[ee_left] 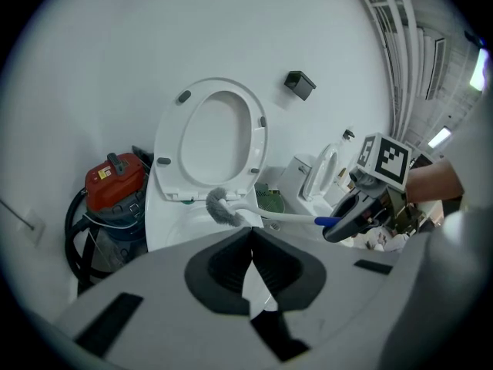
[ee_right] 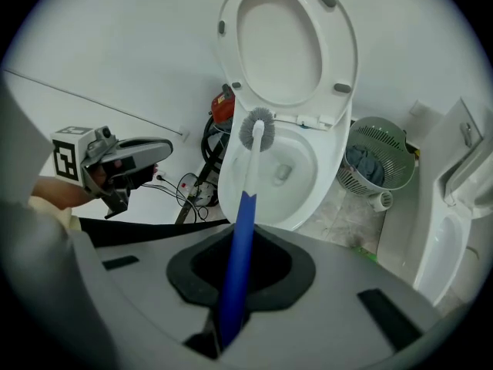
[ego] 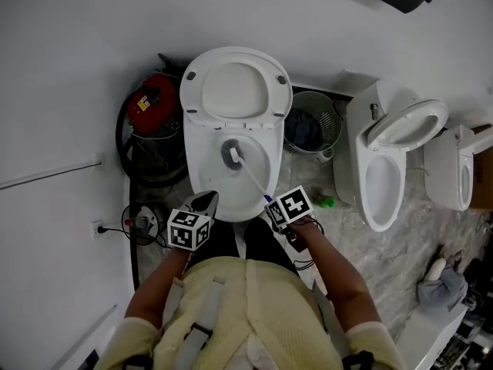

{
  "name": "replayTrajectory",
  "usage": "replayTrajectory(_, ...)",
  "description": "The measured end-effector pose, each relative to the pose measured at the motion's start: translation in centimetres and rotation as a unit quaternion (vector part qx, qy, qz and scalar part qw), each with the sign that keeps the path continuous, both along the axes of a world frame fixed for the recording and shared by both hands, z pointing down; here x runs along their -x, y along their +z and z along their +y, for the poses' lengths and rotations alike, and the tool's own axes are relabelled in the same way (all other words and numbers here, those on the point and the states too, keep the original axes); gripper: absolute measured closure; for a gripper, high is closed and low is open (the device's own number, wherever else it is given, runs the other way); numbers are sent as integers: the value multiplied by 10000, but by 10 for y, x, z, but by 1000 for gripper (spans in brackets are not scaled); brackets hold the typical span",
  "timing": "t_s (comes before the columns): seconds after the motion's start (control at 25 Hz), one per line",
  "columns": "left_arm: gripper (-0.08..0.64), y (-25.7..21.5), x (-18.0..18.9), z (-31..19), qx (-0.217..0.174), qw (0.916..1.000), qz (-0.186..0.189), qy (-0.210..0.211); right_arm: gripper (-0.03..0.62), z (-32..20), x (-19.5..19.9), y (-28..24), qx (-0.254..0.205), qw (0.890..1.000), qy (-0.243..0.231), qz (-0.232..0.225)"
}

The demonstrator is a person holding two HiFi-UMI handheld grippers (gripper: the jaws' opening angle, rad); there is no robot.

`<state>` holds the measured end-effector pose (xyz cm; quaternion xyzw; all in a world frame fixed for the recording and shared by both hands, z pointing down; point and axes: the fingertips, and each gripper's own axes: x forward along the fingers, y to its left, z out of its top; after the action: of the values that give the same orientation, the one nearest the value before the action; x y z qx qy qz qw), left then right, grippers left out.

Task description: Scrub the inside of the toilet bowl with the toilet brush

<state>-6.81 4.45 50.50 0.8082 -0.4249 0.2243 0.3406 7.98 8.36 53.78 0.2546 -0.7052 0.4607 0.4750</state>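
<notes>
The white toilet (ego: 202,177) stands in front of me with its seat and lid (ego: 235,87) raised against the wall. The toilet brush has a grey head (ego: 233,156) down inside the bowl and a white shaft with a blue grip (ee_right: 240,237). My right gripper (ego: 273,208) is shut on that blue grip at the bowl's front right rim. In the right gripper view the brush head (ee_right: 256,129) hangs over the bowl's back wall. My left gripper (ego: 206,200) hovers at the front left rim, jaws together and holding nothing.
A red vacuum cleaner (ego: 153,101) with a black hose stands left of the toilet. A wire basket (ego: 314,123) with dark cloth sits to its right. Two more toilets (ego: 385,160) (ego: 453,168) stand further right. Cables and a socket (ego: 139,223) lie at the left.
</notes>
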Motion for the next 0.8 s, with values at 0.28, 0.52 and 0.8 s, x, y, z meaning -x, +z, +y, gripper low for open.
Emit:
replayTrajectory(0.28, 548, -15, -2, 6, 18, 9995, 66, 324, 548, -2, 4, -28, -303, 9992, -175, -193)
replayTrajectory(0.52, 548, -16, -1, 11, 87, 9991, 0, 413, 548, 1, 12, -43, -513, 9976, -307, -358)
replayTrajectory(0.8, 548, -19, 4, 15, 76, 9994, -16, 329, 548, -1, 26, -46, -694, 9956, -455, -441)
